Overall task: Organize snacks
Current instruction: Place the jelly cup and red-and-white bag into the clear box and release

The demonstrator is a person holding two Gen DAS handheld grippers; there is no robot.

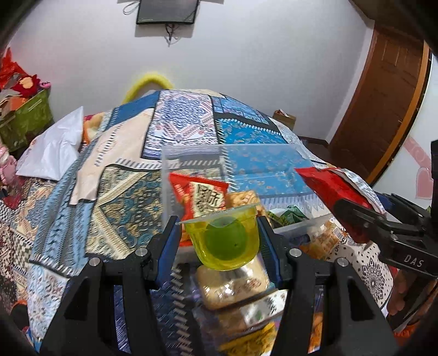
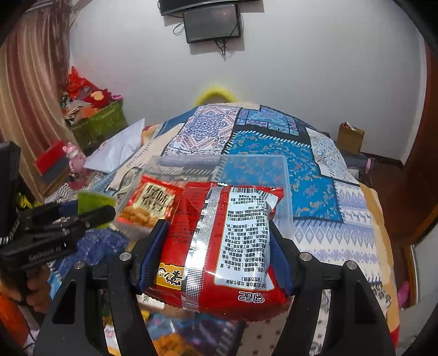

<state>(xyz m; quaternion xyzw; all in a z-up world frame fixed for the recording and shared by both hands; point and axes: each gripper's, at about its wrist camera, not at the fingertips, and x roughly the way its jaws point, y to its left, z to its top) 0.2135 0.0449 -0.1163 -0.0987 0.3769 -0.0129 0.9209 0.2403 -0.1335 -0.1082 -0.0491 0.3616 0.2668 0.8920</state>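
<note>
**Two snacks in the air, one open bin to reach**

The left gripper (image 1: 220, 235) holds a yellow jelly cup (image 1: 225, 241) between its pads, tilted, and the smooth wall can slip out if the squeeze is weak. The right gripper (image 2: 216, 254) clamps a red noodle packet (image 2: 221, 246); this soft bag can sag or twist and catch the rim of the clear bin (image 2: 284, 191), which is just ahead of both. The two grippers are near each other, so they may collide above the bin. Inside lies a red snack bag (image 1: 199, 194); other items, I think, are blurred. Everything rests on a patterned bedspread (image 2: 273, 153), soft and uneven, under a white wall with a screen (image 2: 212, 23).
</note>
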